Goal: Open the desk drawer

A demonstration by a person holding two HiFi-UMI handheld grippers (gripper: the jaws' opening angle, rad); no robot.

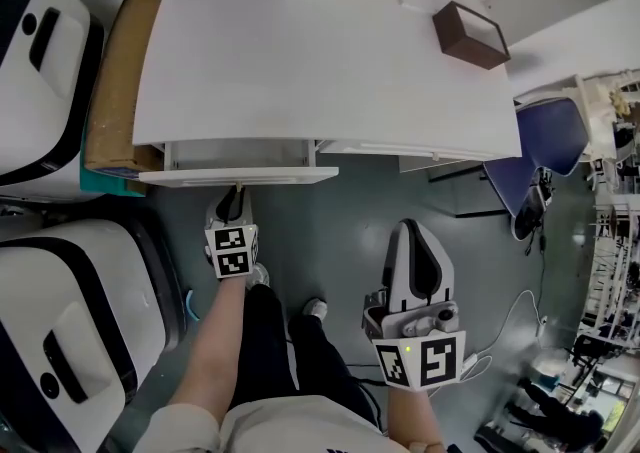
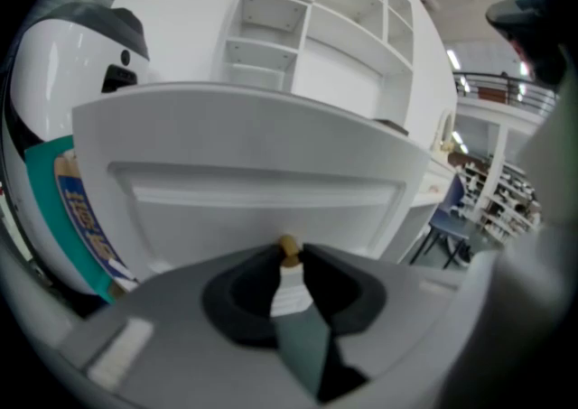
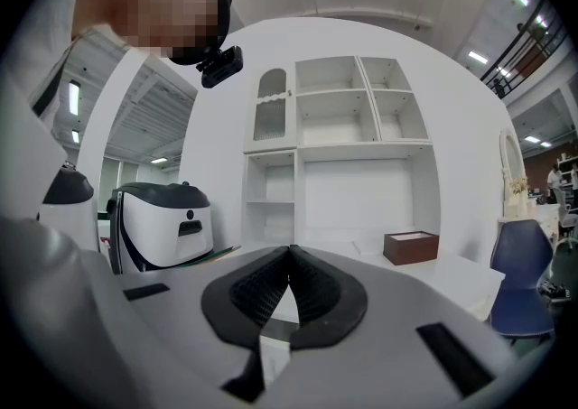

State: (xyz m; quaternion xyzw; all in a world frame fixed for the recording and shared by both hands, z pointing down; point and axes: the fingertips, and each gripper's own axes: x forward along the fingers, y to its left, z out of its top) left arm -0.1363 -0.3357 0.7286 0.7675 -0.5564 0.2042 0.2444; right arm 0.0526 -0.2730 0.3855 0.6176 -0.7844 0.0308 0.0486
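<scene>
Head view looks down on a white table [image 1: 300,61]. The drawer [image 1: 240,177] stands partly out from under the table's front edge, toward its left end, with a strip of its pale inside showing. The left gripper [image 1: 233,209] sits just in front of the table, nose to the drawer front. In the left gripper view its jaws are clenched on the small brass knob [image 2: 288,246] at the middle of that front panel. The knob's round head pokes out just past the black pads, which press it from both sides. The right gripper [image 1: 415,266] hangs well clear of the table's front, off toward the right end, and takes no part. The right gripper view shows its jaws pressed together with nothing between them. A brown box [image 1: 470,34] rests on the table near its right rear corner, out of the way.

As I read it, the pull is under way: the grip is made and the drawer is partly out but far from fully open. The next move calls for a steady, straight draw away from the table, along the drawer's own line, with a firm clamp. The knob is small and looks smooth, so a sideways or downward tug could slip it from the pads or skew the drawer on its runners.
</scene>
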